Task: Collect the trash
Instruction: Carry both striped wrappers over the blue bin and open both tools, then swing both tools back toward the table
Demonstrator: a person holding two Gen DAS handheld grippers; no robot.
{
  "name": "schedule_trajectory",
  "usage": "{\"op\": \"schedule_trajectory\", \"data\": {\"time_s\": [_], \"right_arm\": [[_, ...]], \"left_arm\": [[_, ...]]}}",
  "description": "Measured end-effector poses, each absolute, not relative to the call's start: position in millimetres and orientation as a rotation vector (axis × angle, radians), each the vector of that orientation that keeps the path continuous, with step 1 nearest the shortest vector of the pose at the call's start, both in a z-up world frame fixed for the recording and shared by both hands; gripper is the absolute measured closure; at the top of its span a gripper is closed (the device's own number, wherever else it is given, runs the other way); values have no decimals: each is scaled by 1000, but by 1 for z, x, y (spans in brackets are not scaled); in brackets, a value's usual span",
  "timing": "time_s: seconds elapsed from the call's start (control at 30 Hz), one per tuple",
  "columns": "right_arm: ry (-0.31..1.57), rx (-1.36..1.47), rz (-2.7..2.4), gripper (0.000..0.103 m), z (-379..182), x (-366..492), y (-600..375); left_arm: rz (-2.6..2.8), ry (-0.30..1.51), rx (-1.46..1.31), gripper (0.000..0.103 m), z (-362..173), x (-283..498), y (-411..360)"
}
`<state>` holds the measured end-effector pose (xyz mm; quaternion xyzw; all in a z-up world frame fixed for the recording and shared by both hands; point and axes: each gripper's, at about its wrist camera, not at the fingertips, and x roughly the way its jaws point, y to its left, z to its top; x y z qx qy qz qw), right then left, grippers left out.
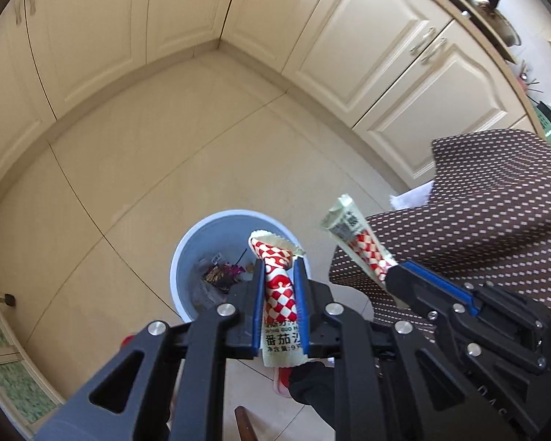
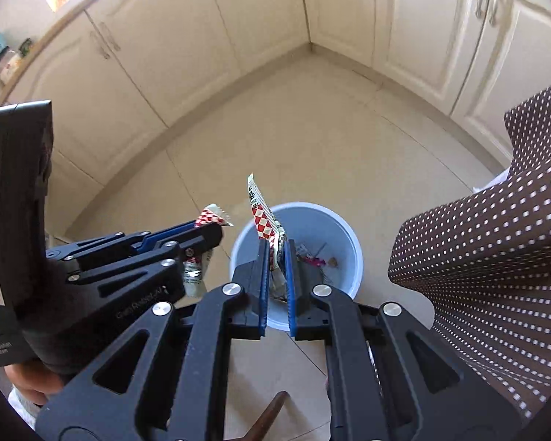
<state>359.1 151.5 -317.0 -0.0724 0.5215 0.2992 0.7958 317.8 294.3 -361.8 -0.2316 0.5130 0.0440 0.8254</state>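
Bin (image 1: 182,257) mouth open below; dotted cloth (image 1: 496,202) crowds right side; floor (image 1: 165,165) beyond bare.

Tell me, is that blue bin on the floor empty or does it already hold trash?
Not empty. The blue bin has no lid, and dark crumpled wrappers lie at its bottom in both views. It is far from full.

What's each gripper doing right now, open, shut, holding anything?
Left gripper: shut on a red-checkered sauce packet, above the blue trash bin.
Right gripper: shut on a second checkered packet, also over the bin.
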Motion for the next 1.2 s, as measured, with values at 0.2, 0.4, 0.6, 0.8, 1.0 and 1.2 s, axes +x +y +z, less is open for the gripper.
{"op": "schedule_trajectory", "data": {"time_s": [0.2, 0.4, 0.6, 0.8, 1.0, 1.2], "right_arm": [[1172, -133, 597, 95, -349, 369, 156], [1204, -129, 584, 95, -363, 375, 154], [1216, -122, 576, 95, -373, 378, 155], [1222, -116, 569, 94, -373, 379, 153], [1219, -112, 566, 94, -376, 381, 151], [1229, -69, 577, 93, -377, 385, 150]], "left_arm": [[74, 1128, -516, 74, -391, 336, 297], [90, 1156, -505, 58, -400, 340, 292], [132, 1179, -495, 55, -406, 337, 298], [176, 1199, -505, 54, -414, 340, 305], [182, 1204, -514, 53, -415, 339, 307], [177, 1207, -523, 52, -416, 337, 305]]}}
